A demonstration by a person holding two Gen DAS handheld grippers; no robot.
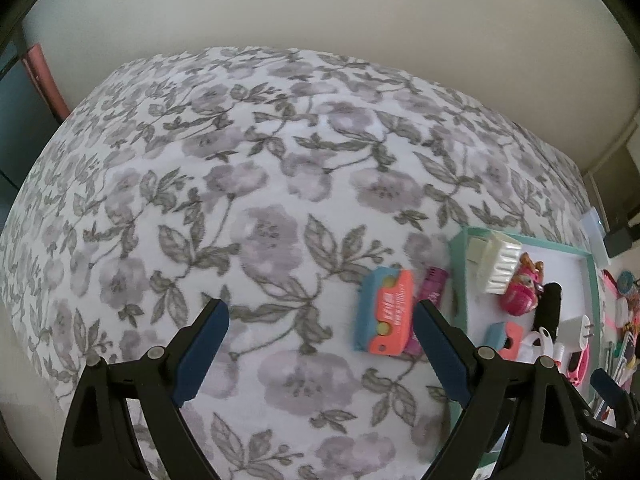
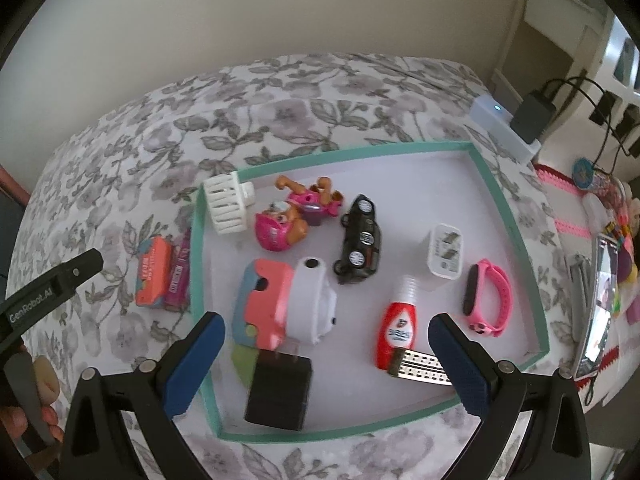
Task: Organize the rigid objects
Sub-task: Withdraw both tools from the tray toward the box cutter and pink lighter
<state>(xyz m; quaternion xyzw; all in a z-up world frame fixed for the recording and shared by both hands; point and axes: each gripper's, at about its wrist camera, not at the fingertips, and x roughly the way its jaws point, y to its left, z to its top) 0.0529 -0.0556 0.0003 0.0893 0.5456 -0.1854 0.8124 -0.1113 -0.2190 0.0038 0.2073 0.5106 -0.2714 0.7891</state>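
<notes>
one black charger (image 2: 279, 394) only in the right wrist view, near tray (image 2: 516, 236) corner

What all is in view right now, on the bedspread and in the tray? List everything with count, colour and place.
tray: one, teal rim, white floor, on the floral bedspread
orange-and-blue boxes: two; one outside the tray's left edge, one inside
magenta tube: one, beside the outside box
white slotted piece: one, on the tray's far left corner
pink pup toys: two, far left in tray
toy car: one, black, centre
white round gadget: one, beside the inside box
chargers: white, right of car; black, near edge
red bottle: one, near right
metal strip: one, by the bottle
pink wristband: one, right side
phone: one, off the tray, right
left gripper: jaws open, empty
right gripper: jaws open, empty
</notes>
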